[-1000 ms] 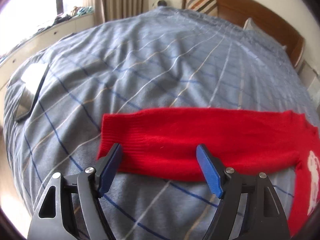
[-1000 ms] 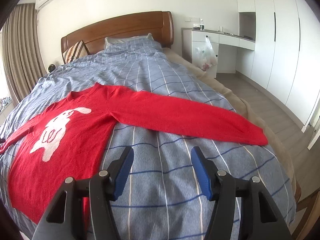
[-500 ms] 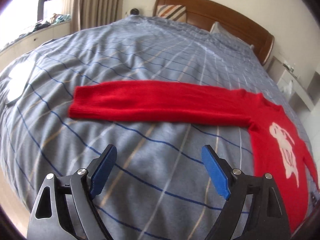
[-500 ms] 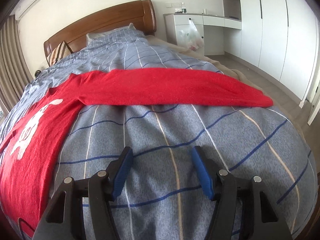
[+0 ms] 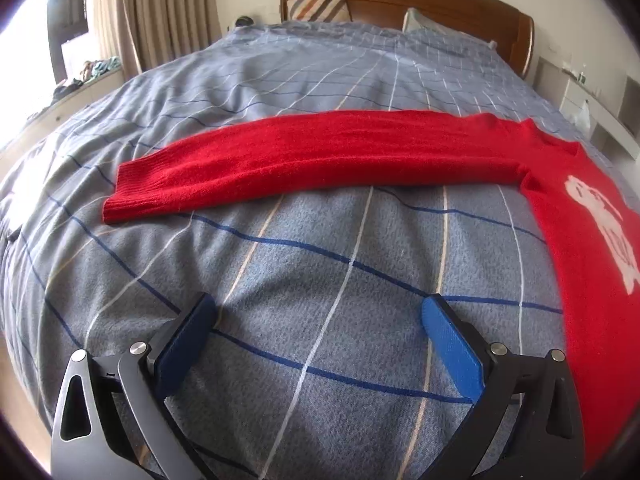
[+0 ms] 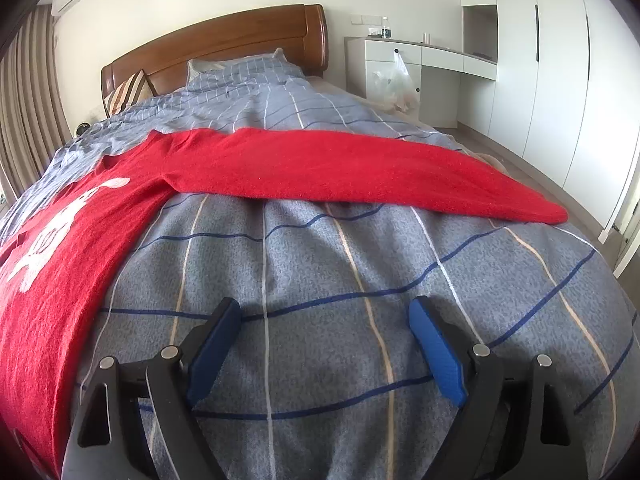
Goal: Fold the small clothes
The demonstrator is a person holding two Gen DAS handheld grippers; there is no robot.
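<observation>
A red knitted sweater (image 5: 320,156) with a white figure on its front lies flat on the bed, sleeves spread out sideways. In the left wrist view one sleeve runs across the middle, its cuff at the left, the body at the right edge. My left gripper (image 5: 316,316) is open and empty, low over the bedcover, short of that sleeve. In the right wrist view the sweater (image 6: 320,168) shows its other sleeve running right to the bed's edge. My right gripper (image 6: 324,320) is open and empty, low over the cover, short of this sleeve.
The bed has a grey-blue checked cover (image 5: 320,264) and a wooden headboard (image 6: 216,48) with pillows. Curtains and a window ledge (image 5: 80,80) stand on the left. A white desk with a hanging plastic bag (image 6: 394,80) and wardrobes are on the right.
Both grippers have drawn back from the sleeves and dropped lower toward the bedcover. The left gripper, close to the cuff a second ago, is farther from it. Both stayed open.
</observation>
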